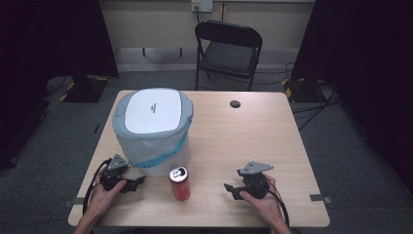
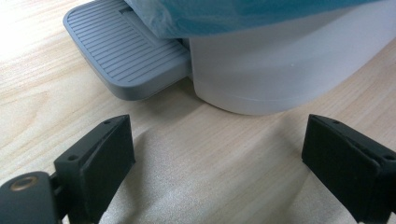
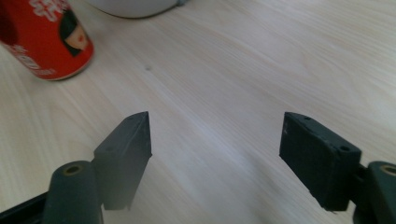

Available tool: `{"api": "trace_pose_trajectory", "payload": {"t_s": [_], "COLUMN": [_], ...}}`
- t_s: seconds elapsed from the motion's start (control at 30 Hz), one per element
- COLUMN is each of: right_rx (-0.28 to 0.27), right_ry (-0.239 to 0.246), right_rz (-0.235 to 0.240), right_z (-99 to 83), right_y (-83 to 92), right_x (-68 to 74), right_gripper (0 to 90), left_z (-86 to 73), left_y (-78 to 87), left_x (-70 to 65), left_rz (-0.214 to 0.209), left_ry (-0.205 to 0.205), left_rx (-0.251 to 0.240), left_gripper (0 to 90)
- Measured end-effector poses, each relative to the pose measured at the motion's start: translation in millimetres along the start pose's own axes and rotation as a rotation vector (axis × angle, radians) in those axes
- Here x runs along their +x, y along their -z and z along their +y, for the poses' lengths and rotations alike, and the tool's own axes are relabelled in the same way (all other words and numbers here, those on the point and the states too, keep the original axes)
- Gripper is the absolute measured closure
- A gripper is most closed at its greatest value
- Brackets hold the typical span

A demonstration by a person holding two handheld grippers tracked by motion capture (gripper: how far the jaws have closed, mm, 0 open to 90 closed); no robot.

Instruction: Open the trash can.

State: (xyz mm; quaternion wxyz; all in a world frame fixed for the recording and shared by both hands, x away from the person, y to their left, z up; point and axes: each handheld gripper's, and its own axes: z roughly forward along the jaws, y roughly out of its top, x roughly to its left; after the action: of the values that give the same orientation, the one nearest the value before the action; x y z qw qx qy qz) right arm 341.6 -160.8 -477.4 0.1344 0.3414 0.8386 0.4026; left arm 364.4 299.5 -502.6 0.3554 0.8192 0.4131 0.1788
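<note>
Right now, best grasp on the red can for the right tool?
Grip the red can across its cylindrical wall, about mid-height, coming in level from its right side, where the right tool already sits open. The can stands upright, its sides are bare, and the bin crowds its far left, so that approach looks clearest.

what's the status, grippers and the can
Left gripper open, empty, facing bin pedal. Right gripper open, empty. Red can upright between them. Nothing blocking.

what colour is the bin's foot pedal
Grey, with ridged lines across it; the pedal shows best in the left gripper view.
</note>
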Motion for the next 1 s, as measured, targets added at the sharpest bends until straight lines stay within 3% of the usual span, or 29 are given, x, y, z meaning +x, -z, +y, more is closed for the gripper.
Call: {"api": "trace_pose_trajectory", "payload": {"t_s": [0.07, 0.23, 0.27, 0.37, 0.6, 0.73, 1.0], "right_rx": [-0.011, -0.022, -0.017, -0.019, -0.024, -0.022, -0.059], "right_ry": [0.006, 0.051, 0.077, 0.109, 0.161, 0.197, 0.220], "right_rz": [0.041, 0.084, 0.122, 0.166, 0.234, 0.246, 0.281], "right_z": [3.8, 11.9, 16.5, 20.2, 32.6, 42.3, 58.2], "right_y": [-1.9, -7.9, -13.6, -20.9, -36.8, -46.4, -63.0], "right_x": [9.0, 25.2, 35.7, 49.6, 73.4, 83.5, 93.8], "right_gripper": [23.6, 23.1, 22.5, 22.1, 21.4, 21.8, 22.1], "left_z": [0.0, 0.0, 0.0, -0.1, 0.0, 0.0, 0.0], "left_y": [0.0, 0.0, 0.0, 0.0, 0.2, 0.1, 0.1], "left_x": [0.0, 0.0, 0.1, -0.1, 0.0, 0.0, 0.1], "left_rz": [0.000, 0.000, 0.000, 0.002, 0.005, 0.005, 0.005], "left_ry": [0.001, 0.000, -0.001, 0.000, -0.003, -0.003, -0.003], "left_rx": [0.000, 0.000, 0.000, 0.000, 0.000, 0.000, 0.000], "left_gripper": [8.7, 8.7, 8.7, 8.7, 8.7, 8.7, 8.7]}}
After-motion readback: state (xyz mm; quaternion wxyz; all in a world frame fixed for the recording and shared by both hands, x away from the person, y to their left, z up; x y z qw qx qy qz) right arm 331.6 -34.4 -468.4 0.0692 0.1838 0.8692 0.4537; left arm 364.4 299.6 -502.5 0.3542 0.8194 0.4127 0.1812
